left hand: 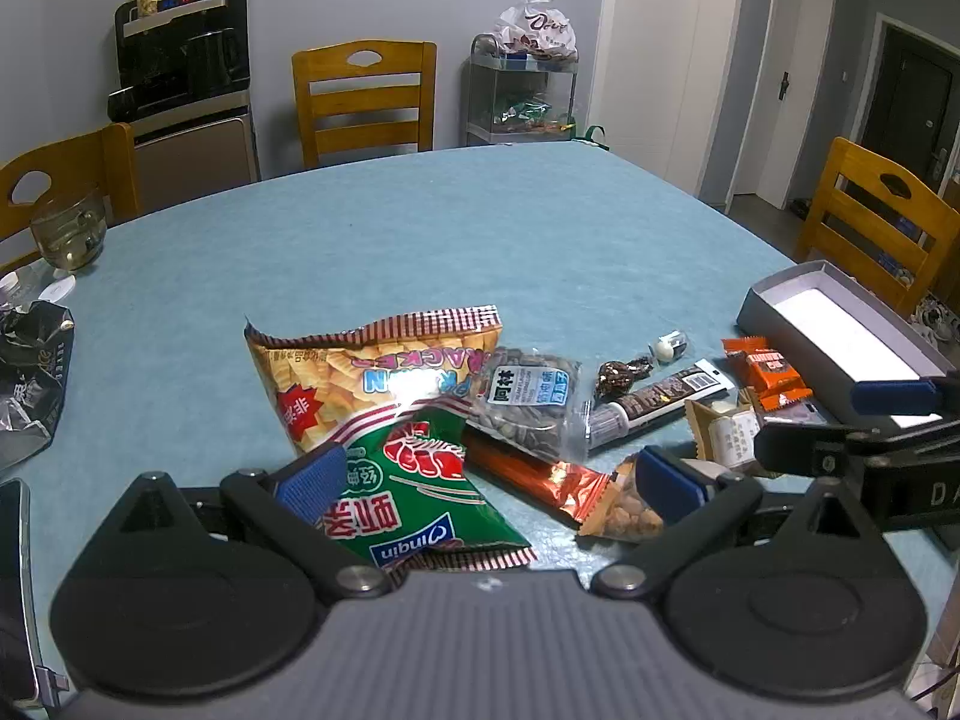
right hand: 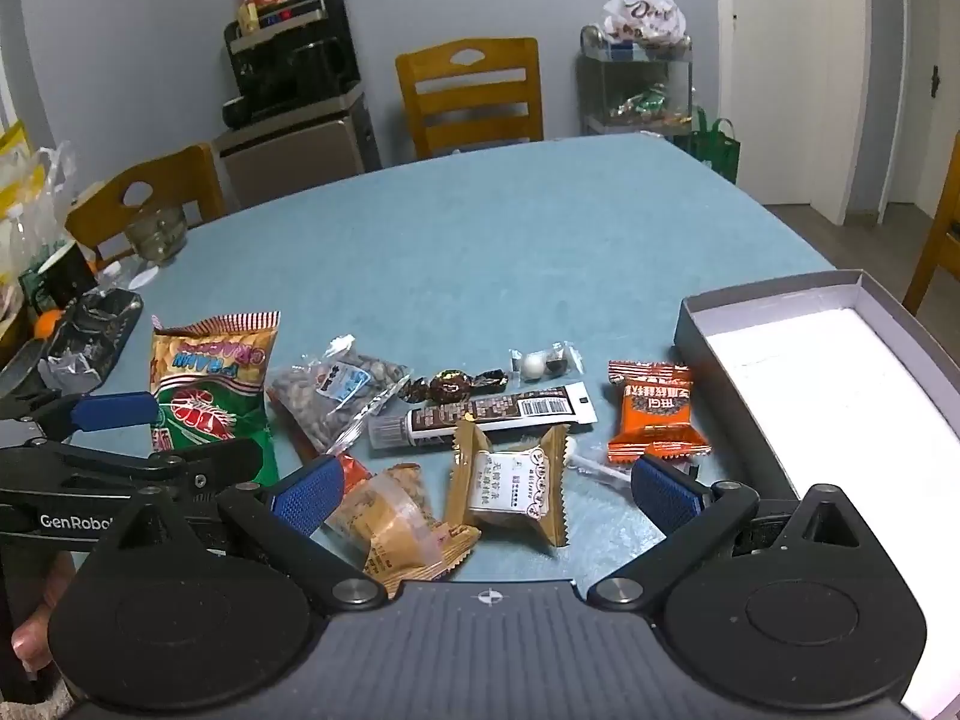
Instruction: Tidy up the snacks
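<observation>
Snacks (right hand: 516, 414) strewn left of the empty grey box (right hand: 690, 324), presumably their destination. Left gripper (left hand: 480, 477) and right gripper (right hand: 480, 489) both spread wide, pinching nothing, poised over packets.

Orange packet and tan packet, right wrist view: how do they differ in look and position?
The orange packet is bright orange with a red-striped top edge; the tan packet is brown-gold with a white label. The orange packet lies nearer the grey box, ahead of the right gripper; the tan packet sits between its open fingers. The tan packet looks slightly larger. Both are small sealed snack packets with crimped edges, lying flat on the blue table.
</observation>
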### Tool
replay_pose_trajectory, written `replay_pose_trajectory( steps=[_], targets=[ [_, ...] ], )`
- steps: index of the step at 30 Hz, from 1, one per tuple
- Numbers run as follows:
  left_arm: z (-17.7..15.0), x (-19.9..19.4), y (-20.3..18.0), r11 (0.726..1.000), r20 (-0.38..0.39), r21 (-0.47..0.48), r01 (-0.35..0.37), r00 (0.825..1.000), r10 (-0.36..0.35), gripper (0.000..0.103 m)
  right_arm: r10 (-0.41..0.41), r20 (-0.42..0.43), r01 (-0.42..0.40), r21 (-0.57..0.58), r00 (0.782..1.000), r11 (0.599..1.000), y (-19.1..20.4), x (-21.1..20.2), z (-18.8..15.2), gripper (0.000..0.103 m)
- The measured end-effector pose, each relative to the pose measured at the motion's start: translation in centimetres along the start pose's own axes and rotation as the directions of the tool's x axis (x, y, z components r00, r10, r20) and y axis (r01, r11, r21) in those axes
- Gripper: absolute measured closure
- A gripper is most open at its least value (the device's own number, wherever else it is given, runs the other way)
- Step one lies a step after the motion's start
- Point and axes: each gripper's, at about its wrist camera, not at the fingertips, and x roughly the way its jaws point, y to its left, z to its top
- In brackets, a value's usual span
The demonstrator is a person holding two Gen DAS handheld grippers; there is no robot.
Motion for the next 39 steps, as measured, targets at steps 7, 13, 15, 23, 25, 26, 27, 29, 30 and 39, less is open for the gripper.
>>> replay_pose_trajectory(
  steps=[7,13,15,23,25,26,27,29,30,39],
  targets=[
    [-0.04,-0.01,-0.05,1.000,0.001,0.001,-0.002,1.000,0.002,0.000,0.005,-0.016,-0.005,0.015,1.000,1.000,-0.32,0.16,-0.13,0.000],
    [-0.03,-0.01,-0.04,1.000,0.000,0.001,0.000,1.000,0.000,0.000,0.010,-0.023,-0.009,0.026,1.000,1.000,-0.47,0.15,-0.19,0.000],
    [-0.03,-0.01,-0.05,1.000,0.000,0.001,0.000,1.000,0.000,0.000,0.008,-0.025,-0.007,0.030,1.000,1.000,-0.54,0.16,-0.23,0.000],
    [-0.04,-0.11,-0.16,1.000,0.001,0.001,0.001,1.000,-0.001,0.000,0.007,-0.030,-0.006,0.036,1.000,0.999,-0.57,0.16,-0.21,0.000],
    [-0.04,-0.11,-0.10,1.000,0.001,0.001,0.002,1.000,-0.002,0.000,0.005,-0.031,-0.004,0.035,1.000,0.999,-0.55,0.21,-0.24,0.000],
    [-0.04,-0.11,-0.11,1.000,0.001,0.001,0.003,1.000,-0.003,0.000,0.005,-0.031,-0.004,0.036,0.999,0.999,-0.58,0.21,-0.29,0.000],
    [-0.04,-0.12,-0.11,1.000,0.001,0.001,0.002,1.000,-0.002,0.000,0.006,-0.032,-0.005,0.037,0.999,0.999,-0.60,0.22,-0.30,0.000],
    [-0.04,-0.12,-0.11,1.000,0.001,0.001,0.001,1.000,-0.001,0.000,0.006,-0.035,-0.005,0.039,0.999,0.999,-0.61,0.22,-0.34,0.000],
    [-0.04,-0.12,-0.10,1.000,0.001,0.001,0.001,1.000,-0.001,0.000,0.006,-0.035,-0.005,0.040,0.999,0.999,-0.63,0.21,-0.36,0.000],
    [-0.02,-0.30,-0.05,1.000,0.004,0.000,0.002,1.000,-0.002,0.000,0.007,-0.038,-0.005,0.047,0.999,0.999,-0.77,0.10,-0.42,0.000]
  ],
)
